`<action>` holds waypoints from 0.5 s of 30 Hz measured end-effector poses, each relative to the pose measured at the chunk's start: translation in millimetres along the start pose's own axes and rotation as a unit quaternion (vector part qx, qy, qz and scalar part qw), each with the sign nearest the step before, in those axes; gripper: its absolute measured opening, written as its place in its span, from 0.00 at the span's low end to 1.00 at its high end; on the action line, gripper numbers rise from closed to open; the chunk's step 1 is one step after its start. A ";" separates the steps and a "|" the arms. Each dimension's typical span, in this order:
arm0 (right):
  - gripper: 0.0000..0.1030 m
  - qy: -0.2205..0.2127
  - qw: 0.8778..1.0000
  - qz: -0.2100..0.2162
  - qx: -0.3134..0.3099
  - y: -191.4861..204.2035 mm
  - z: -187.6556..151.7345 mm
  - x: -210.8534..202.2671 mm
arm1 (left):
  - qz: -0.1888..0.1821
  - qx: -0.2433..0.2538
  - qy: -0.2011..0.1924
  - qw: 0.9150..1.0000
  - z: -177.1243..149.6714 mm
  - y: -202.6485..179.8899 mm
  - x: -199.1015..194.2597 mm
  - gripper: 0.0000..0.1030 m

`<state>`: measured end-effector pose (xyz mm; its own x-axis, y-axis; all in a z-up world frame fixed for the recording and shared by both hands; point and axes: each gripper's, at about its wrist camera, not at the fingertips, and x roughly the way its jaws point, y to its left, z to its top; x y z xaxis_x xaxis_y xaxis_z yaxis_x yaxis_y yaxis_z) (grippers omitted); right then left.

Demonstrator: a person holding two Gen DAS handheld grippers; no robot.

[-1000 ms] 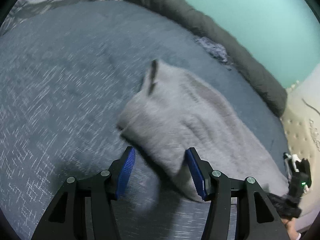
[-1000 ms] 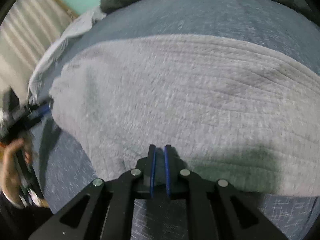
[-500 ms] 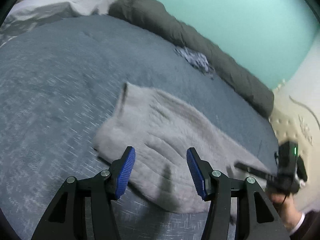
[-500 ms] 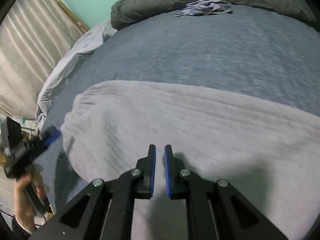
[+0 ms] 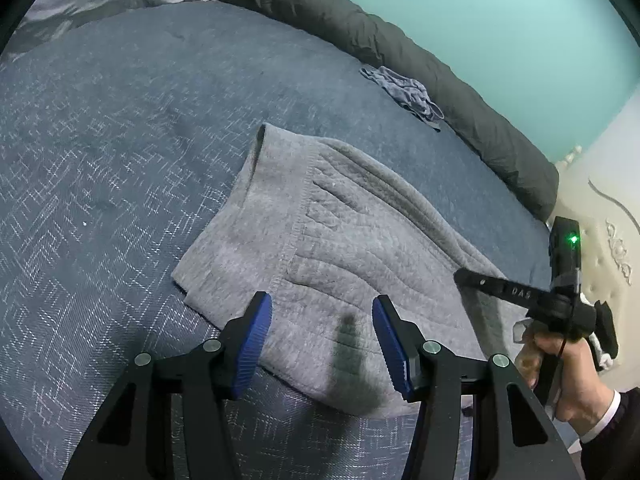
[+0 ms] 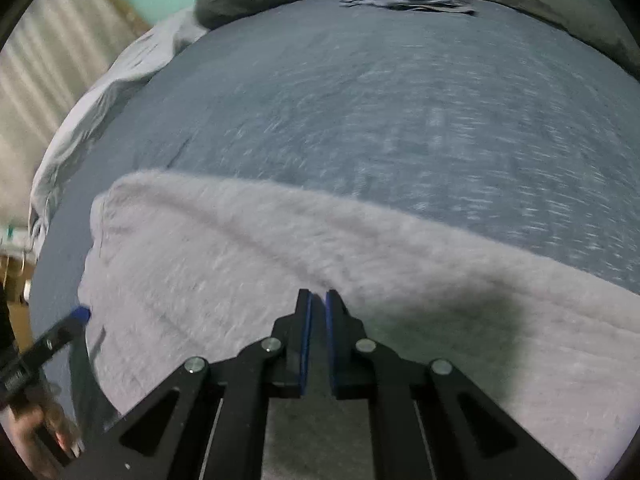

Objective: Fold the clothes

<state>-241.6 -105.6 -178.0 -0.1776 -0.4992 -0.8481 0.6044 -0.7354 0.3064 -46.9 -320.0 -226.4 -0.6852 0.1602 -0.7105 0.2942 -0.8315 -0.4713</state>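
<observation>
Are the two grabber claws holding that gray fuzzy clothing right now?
No. The left gripper hovers open above the gray garment; the right gripper is shut with nothing between its pads.

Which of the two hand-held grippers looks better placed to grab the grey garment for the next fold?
Probably the left hand-held gripper: its jaws stand open right over the near edge of the grey garment. The right hand-held gripper is shut, so it must open first.
</observation>
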 end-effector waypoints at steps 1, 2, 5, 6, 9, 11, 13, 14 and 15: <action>0.08 -0.004 1.000 0.009 0.002 2.1 0.6 -1.7 | 0.000 0.000 0.000 1.000 -0.7 -0.6 1.1 0.55; 0.08 -0.009 1.000 0.018 0.004 4.2 1.3 -3.4 | 0.000 0.000 0.001 1.000 -1.6 -0.5 1.9 0.55; 0.08 -0.032 0.998 0.042 -0.022 21.6 3.4 -7.1 | 0.000 0.000 0.002 1.000 0.9 -3.8 6.2 0.55; 0.08 -0.034 0.998 0.044 -0.025 23.8 6.0 -5.7 | 0.000 0.000 0.002 1.000 0.7 -3.3 6.2 0.55; 0.08 -0.020 1.000 0.014 -0.019 18.0 13.9 5.8 | -0.004 -0.003 0.003 1.000 0.3 -0.9 7.2 0.55; 0.08 -0.005 1.000 -0.012 -0.009 6.7 16.5 12.6 | -0.006 -0.003 0.004 1.000 -0.1 -0.1 7.2 0.55; 0.05 -0.003 1.000 -0.008 0.012 -15.9 15.2 10.5 | -0.005 -0.002 0.005 1.000 -0.4 -1.0 7.9 0.55; 0.05 -0.008 1.000 -0.004 0.018 -23.0 14.4 5.6 | -0.004 -0.001 0.005 1.000 -0.8 -2.4 8.1 0.55; 0.07 -0.014 1.000 0.000 0.024 -29.8 13.4 0.4 | -0.004 -0.001 0.006 1.000 -1.0 -3.1 8.6 0.55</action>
<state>-270.1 -90.0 -181.7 -0.2002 -0.5114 -0.8357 0.5663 -0.7565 0.3272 -53.0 -315.5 -231.6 -0.6797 0.1724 -0.7130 0.2904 -0.8293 -0.4774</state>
